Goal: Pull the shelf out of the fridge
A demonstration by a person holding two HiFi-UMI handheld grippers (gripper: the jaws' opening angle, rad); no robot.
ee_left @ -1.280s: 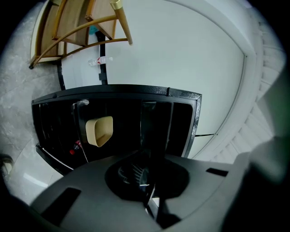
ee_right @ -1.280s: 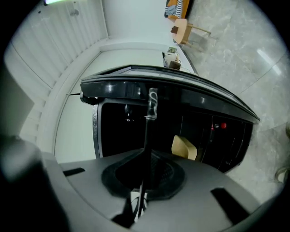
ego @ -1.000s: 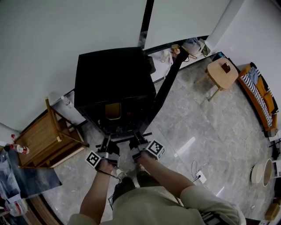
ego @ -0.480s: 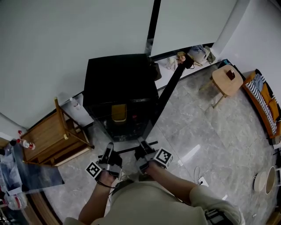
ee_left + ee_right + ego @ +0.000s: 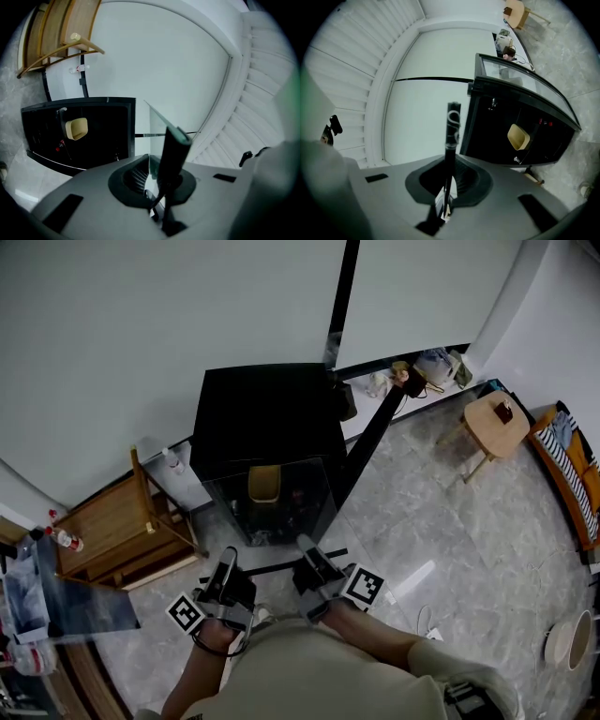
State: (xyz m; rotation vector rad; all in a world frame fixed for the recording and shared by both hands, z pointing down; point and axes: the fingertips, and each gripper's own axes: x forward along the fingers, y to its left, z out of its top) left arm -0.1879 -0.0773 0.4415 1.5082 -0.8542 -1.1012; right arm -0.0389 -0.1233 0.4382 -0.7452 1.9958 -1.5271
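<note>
Head view: left claw [image 5: 228,566] and right claw [image 5: 307,552] pinch the shelf [image 5: 279,510], which looks fully out of the fridge [image 5: 267,413]. Job seems done.

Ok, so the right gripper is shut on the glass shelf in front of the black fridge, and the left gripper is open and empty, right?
No, the left gripper is not open and empty: the left gripper view shows it shut on the glass shelf as well. The right gripper is shut on it, in front of the black fridge.
</note>
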